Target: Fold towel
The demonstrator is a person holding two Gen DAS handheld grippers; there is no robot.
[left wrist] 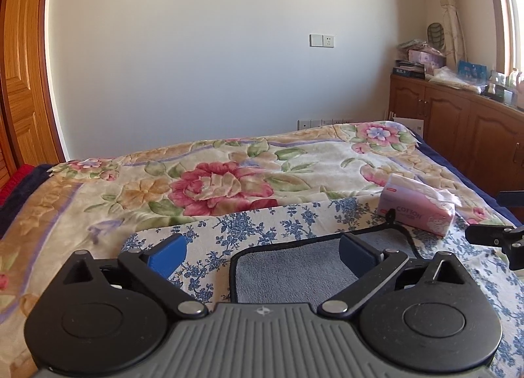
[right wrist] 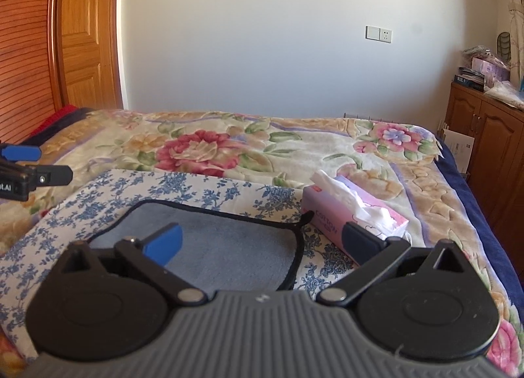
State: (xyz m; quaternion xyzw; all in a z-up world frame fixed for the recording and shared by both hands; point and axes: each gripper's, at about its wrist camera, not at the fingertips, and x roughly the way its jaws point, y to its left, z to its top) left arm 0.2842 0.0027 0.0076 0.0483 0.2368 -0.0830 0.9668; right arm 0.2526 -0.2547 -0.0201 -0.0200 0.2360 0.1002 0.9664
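Towel: the grey towel (right wrist: 226, 247), black-edged, lies flat on a blue-flowered cloth (right wrist: 183, 186) atop the bed (right wrist: 327, 145), apparently spread ready for folding.
Hanging loop: at its far right corner, just beside the pink tissue pack (right wrist: 347, 214).
Left claw (left wrist: 262, 252): jaws wide apart, holding nothing, poised over the towel's left side.
Right claw (right wrist: 260, 242): likewise spread wide and empty, above the towel.

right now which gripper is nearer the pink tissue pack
Right. The right gripper hangs open with its right finger just in front of the tissue pack. The left gripper, also open, sits over the grey towel's left part, the pack off to its right.
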